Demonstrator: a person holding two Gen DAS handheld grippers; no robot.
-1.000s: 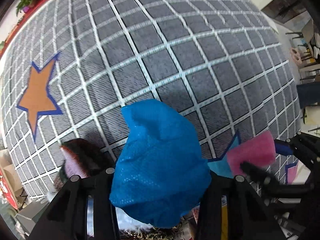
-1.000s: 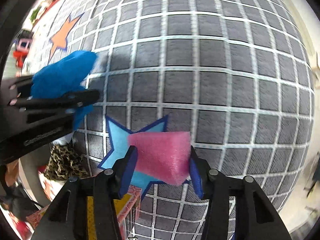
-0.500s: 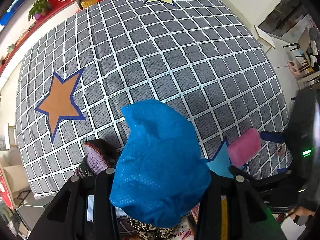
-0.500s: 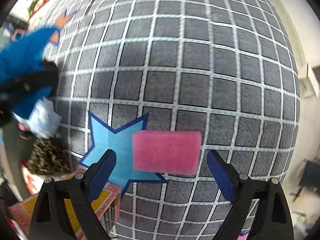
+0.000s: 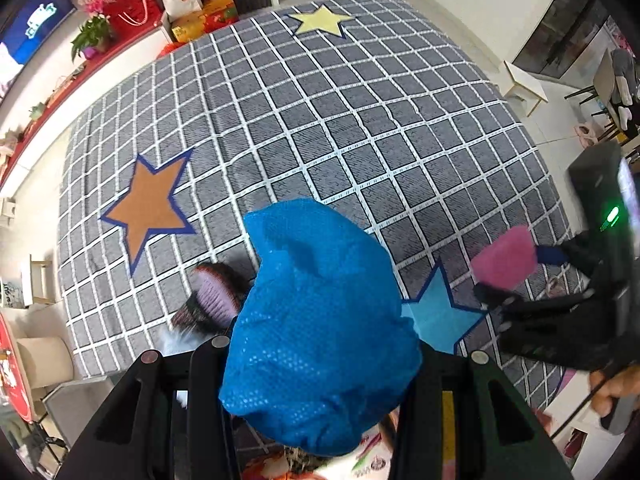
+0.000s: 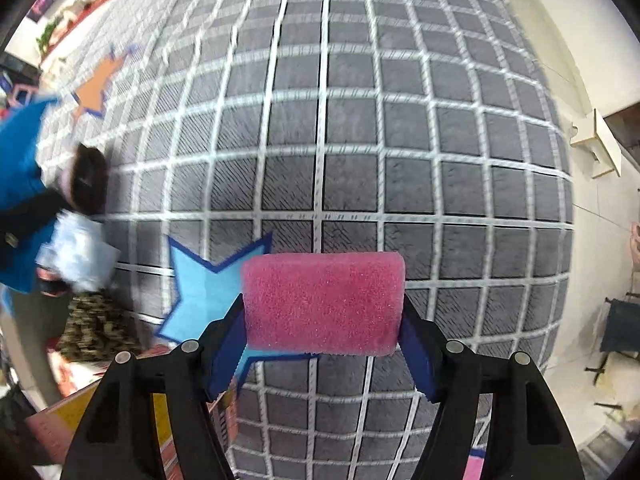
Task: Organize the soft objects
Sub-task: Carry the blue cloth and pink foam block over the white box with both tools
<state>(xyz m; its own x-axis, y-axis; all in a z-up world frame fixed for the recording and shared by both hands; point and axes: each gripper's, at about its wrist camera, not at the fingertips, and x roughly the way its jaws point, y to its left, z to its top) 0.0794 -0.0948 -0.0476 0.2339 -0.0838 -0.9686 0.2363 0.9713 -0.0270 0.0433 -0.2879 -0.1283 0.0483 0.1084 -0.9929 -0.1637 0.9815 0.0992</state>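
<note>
left hand-held gripper [image 5: 320, 356] pinches a bunched blue mesh cloth [image 5: 320, 320], held above the grey checked rug [image 5: 320, 120]. right hand-held gripper [image 6: 322, 332] has just been closing; its blue pads touch both ends of a pink sponge block [image 6: 322, 302] over the light-blue star [image 6: 204, 284].

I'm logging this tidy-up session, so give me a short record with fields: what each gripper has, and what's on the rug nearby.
left gripper: shut on the blue mesh cloth, held above the rug
right gripper: jaws just closing on the pink sponge, pads at both its ends
surface: grey checked rug with star patches
under the sponge: light blue star
other stars: orange star, yellow star
loose items: dark fuzzy item by the rug's near edge
</note>
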